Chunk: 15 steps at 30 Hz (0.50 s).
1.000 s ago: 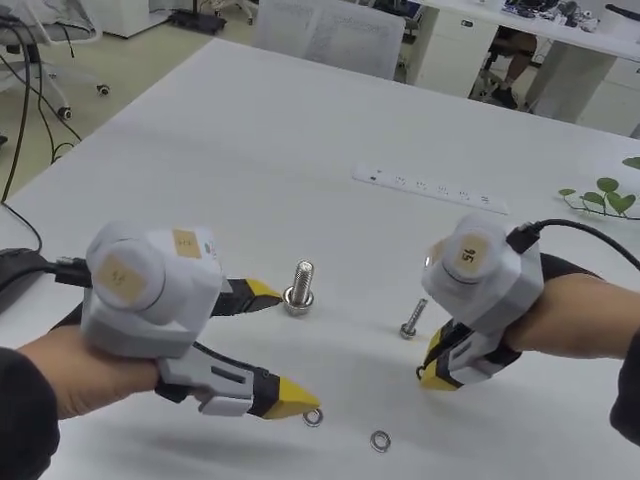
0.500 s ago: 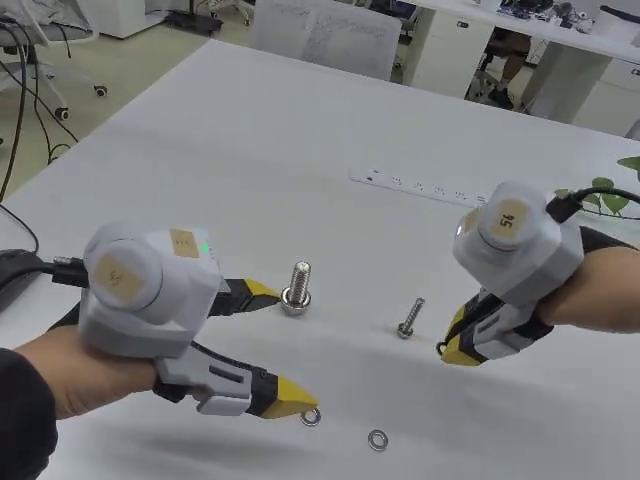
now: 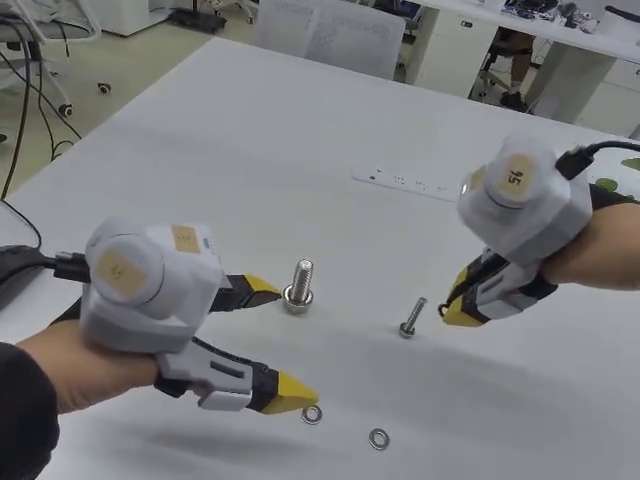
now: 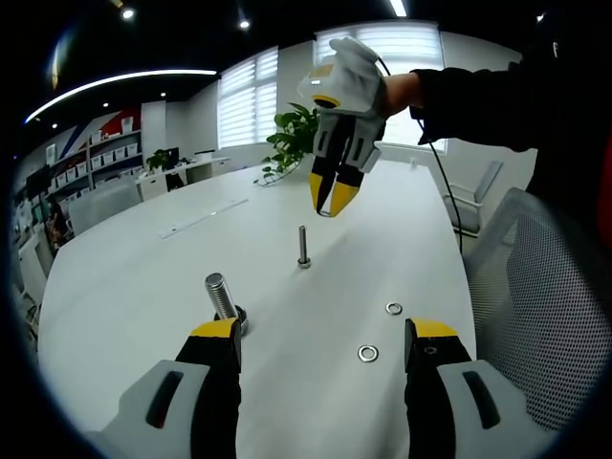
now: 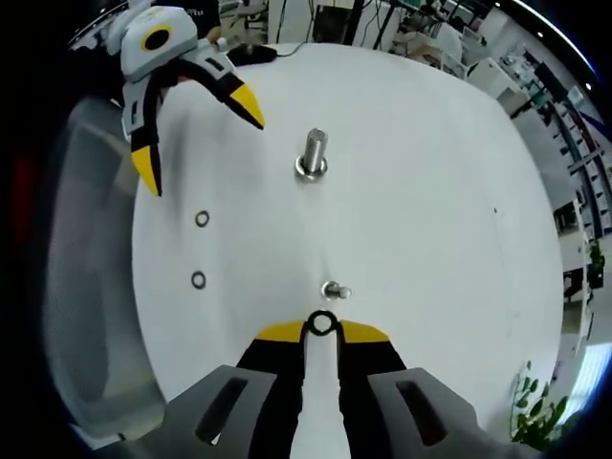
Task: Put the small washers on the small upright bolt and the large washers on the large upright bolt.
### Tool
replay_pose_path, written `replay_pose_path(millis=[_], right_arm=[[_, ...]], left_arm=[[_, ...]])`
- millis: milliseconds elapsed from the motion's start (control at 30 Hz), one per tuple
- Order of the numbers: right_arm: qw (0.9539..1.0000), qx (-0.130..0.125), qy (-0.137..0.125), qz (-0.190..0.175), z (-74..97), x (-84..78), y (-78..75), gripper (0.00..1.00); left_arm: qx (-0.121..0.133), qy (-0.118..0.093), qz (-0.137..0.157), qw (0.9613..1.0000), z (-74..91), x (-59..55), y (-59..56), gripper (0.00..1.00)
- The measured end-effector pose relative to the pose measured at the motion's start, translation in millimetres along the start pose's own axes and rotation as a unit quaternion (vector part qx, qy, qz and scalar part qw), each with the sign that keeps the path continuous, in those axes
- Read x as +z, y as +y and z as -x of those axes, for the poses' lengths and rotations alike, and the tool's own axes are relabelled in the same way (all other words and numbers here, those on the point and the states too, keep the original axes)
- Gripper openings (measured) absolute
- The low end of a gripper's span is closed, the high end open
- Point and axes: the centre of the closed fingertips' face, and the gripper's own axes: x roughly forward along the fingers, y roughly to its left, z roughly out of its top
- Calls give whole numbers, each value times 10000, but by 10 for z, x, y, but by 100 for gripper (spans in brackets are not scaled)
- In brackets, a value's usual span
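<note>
The large upright bolt [image 3: 300,284] stands mid-table with a washer around its foot. To its right is the small upright bolt [image 3: 410,317]. Two loose washers [image 3: 312,414] [image 3: 379,438] lie nearer me. My left gripper [image 3: 280,342] is open, one tip beside the large bolt [image 4: 222,296] and the other near the closer washer [image 4: 368,353]. My right gripper [image 3: 460,305] hovers just right of the small bolt, shut on a washer [image 5: 322,323] pinched at its tips, above and slightly short of the small bolt [image 5: 332,290].
A white power strip [image 3: 430,185] lies across the table behind the bolts. Plant leaves [image 3: 630,162] reach in at the right edge. A black cable [image 3: 20,262] runs off the table's left side. The far half of the table is bare white surface.
My right gripper has risen from the table and moved up and to the right, still shut at its tips. The left gripper, bolts and loose washers have stayed put.
</note>
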Motion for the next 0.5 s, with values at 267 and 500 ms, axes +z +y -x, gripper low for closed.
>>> replay_pose_path(millis=[267, 500], right_arm=[[9999, -23, 34, 155, -39, 98, -65, 13], [9997, 16, 113, 221, -133, 88, -123, 13]], left_arm=[[49, -13, 19, 10000, 20, 4, 14, 69], [66, -18, 35, 10000, 27, 7, 15, 69]])
